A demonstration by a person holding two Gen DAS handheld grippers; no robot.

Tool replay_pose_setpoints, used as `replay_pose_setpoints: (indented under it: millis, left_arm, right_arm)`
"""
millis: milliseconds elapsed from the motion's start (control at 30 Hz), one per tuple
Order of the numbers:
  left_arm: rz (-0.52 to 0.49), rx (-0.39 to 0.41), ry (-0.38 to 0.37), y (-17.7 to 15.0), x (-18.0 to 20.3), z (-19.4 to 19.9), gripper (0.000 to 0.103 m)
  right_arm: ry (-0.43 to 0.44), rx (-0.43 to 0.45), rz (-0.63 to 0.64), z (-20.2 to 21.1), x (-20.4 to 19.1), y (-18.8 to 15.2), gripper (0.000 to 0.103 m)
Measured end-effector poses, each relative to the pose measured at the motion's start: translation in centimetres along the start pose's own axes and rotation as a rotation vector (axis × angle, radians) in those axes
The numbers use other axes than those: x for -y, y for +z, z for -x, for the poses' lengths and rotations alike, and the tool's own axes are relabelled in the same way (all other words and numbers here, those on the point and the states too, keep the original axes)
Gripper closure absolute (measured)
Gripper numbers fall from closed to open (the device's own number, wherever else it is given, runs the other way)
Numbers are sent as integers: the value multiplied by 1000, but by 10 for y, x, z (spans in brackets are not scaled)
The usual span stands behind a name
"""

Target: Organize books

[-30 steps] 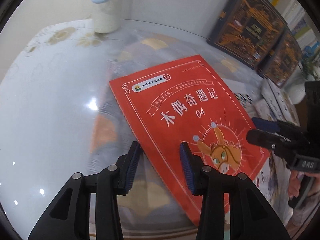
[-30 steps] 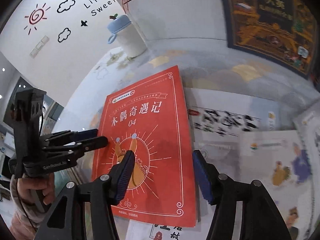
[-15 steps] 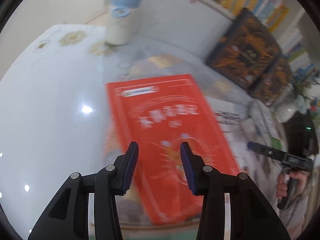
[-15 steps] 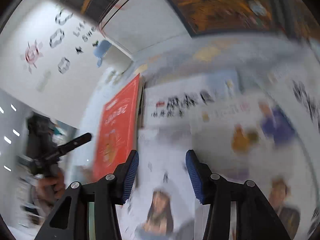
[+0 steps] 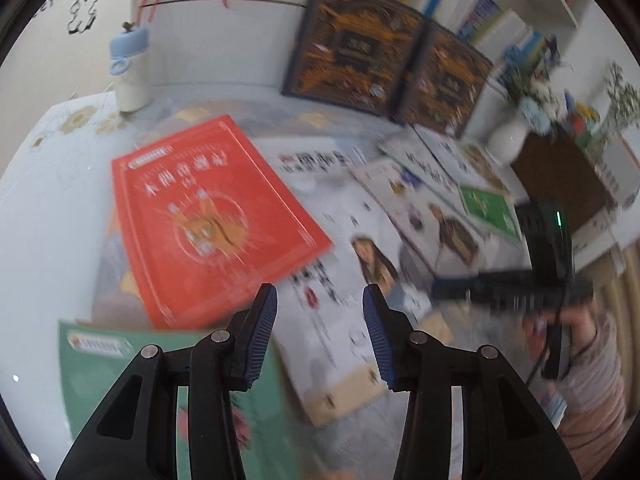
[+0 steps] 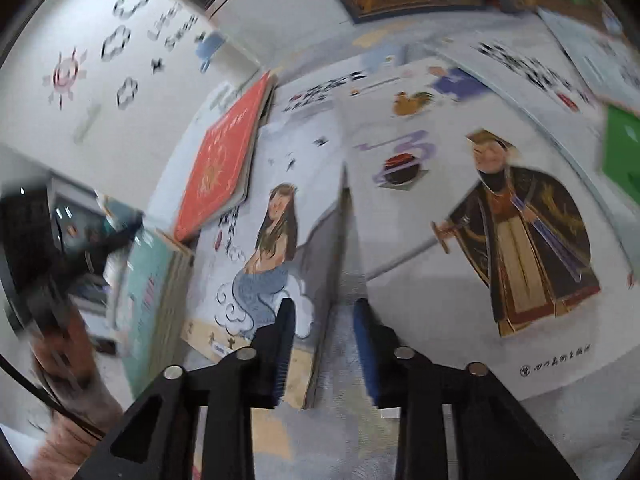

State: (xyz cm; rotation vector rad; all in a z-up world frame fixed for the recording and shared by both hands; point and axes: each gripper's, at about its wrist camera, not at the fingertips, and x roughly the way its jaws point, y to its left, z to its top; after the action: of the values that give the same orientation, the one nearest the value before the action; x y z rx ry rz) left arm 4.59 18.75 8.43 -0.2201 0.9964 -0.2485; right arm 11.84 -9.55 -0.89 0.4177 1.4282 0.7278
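Right wrist view: right gripper [image 6: 324, 344] jaws closing, empty, over the mermaid book's [image 6: 276, 240] edge (presumably next pick); left gripper [image 5: 320, 336] jaws apart, empty.

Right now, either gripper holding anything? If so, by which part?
Nothing held. Left gripper hangs above the mermaid book, jaws opening, empty. Right gripper closing over that book's right edge, pads not yet pressing it.

Books [image 5: 336, 312] crowding table [image 5: 44, 208]; left side free
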Motion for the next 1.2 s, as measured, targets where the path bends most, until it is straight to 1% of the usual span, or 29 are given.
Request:
replay_pose_setpoints:
  millis: [67,100,167,200,233,267,300,367,400,433,500,533,567,600,633,667,800,833,867,900,933,967,1000,1033,1100,1167,1200]
  left_arm:
    - [6,-22,-4,-12,6,-6,61]
    - [9,-37,-7,-18,10,-11,61]
    - [23,-60,9,-28,13,-20,61]
    - [33,-66,9,-32,12,-21,61]
    - [45,-74,4,-35,11,-24,61]
    - [57,-84,4,-37,11,-27,61]
    - [68,-96,10,-40,9,-32,61]
    - [77,-127,5,-44,7,-40,61]
    - [83,-141,-5,-47,6,-43,61]
    - [82,-137,-14,-49,5,-45,61]
    - [68,-131,-16,-51,7,-43,61]
    - [68,-131,-20,-51,7,-43,61]
    - [71,-131,-28,-51,7,-44,61]
    - [61,-129,-25,-51,8,-45,61]
    - [53,-128,-19,-51,10,-46,61]
    - [39,-126,-7,-52,13,-47,61]
    - [7,-109,18,-55,20,-48,61]
    - [7,-109,18,-55,20,-48,61]
    - [12,-109,16,-55,19,-48,61]
    - [19,-109,16,-55,18,-48,61]
    - [21,-110,19,-54,17,-47,61]
    - [22,-107,23,-54,17,-47,61]
    - [22,-105,21,-55,18,-47,61]
    - [23,-105,14,-54,19,-46,61]
    - [35,-114,-14,-56,20,-44,61]
    - [25,-114,-12,-58,25,-39,61]
    - [4,-104,-6,-60,29,-35,60]
  right_arm:
    - [50,25,-46,-4,7,7,75]
    - [46,32,-37,-5,6,7,72]
    - [38,31,-3,-7,-4,8,56]
    - [40,26,14,-8,-9,9,50]
    - [49,21,20,-10,-12,10,38]
    - [64,15,28,-11,-16,11,29]
    - [81,-8,46,-14,-21,12,29]
    - [136,-98,51,-30,-27,13,27]
    - [136,-101,74,-31,-31,12,27]
    - [134,-115,92,-32,-33,11,28]
    - [148,-111,84,-31,-29,10,30]
    - [162,-108,71,-30,-26,11,35]
    - [169,-100,60,-30,-22,13,45]
    - [172,-84,49,-30,-16,17,50]
    - [169,-67,34,-27,-10,17,60]
    - [167,-49,24,-28,-7,19,66]
    - [153,3,92,-32,-13,22,68]
    - [147,13,98,-33,-15,24,71]
    - [149,21,87,-35,-15,25,81]
    - [171,29,60,-36,-13,25,89]
    - [276,23,9,-38,-6,23,94]
    - [361,23,-24,-38,-2,19,97]
    - [407,44,-49,-35,1,13,98]
    - [388,52,-43,-31,0,7,98]
    - [317,80,-8,-20,-8,-6,97]
    - [255,107,15,-2,-15,-23,97]
    - [243,114,16,6,-17,-30,97]
